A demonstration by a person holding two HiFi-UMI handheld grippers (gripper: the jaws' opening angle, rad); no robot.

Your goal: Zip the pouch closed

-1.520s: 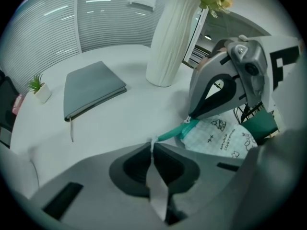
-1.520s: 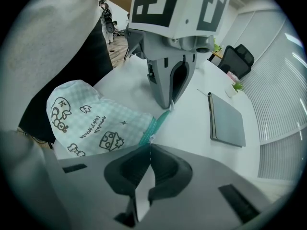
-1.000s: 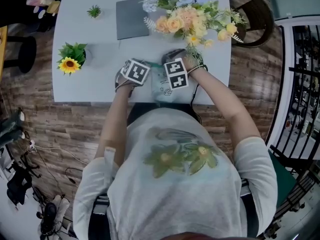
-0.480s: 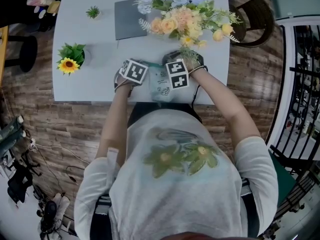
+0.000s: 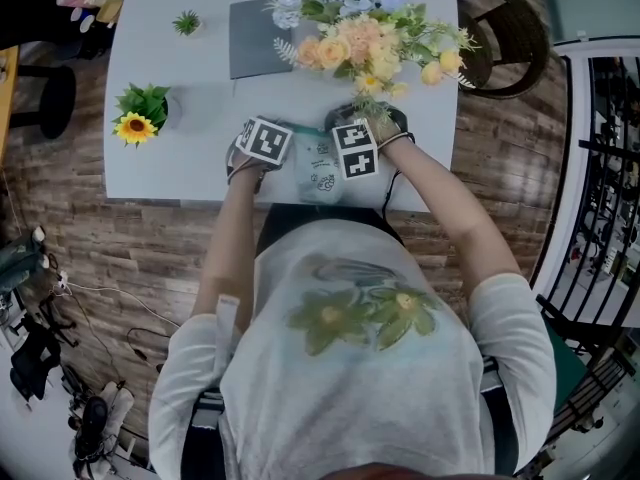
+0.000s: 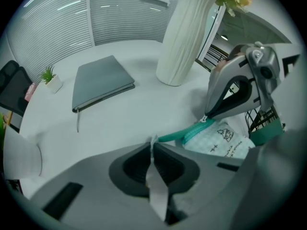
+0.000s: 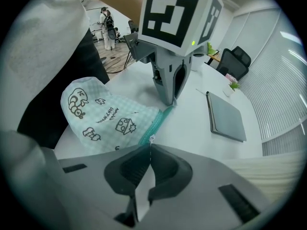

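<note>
A mint-green checked pouch (image 5: 321,171) with cartoon prints and a teal zipper (image 7: 154,122) hangs over the white table's (image 5: 170,173) near edge, stretched between both grippers. My left gripper (image 6: 153,145) is shut on the teal tape at the zipper's end. In the right gripper view it appears as the grey body (image 7: 170,75) under a marker cube. My right gripper (image 7: 150,146) is shut on the small metal zipper pull (image 7: 151,139). From the left gripper view its tip meets the slider (image 6: 206,120) where the pouch (image 6: 223,139) begins. In the head view the marker cubes hide both sets of jaws.
A white ribbed vase (image 6: 184,32) of flowers (image 5: 365,33) stands just behind the grippers. A grey notebook (image 6: 100,83) lies farther back, with a tiny potted plant (image 6: 50,78) and a sunflower pot (image 5: 140,118) to the left. A dark chair (image 5: 505,28) stands at the table's right.
</note>
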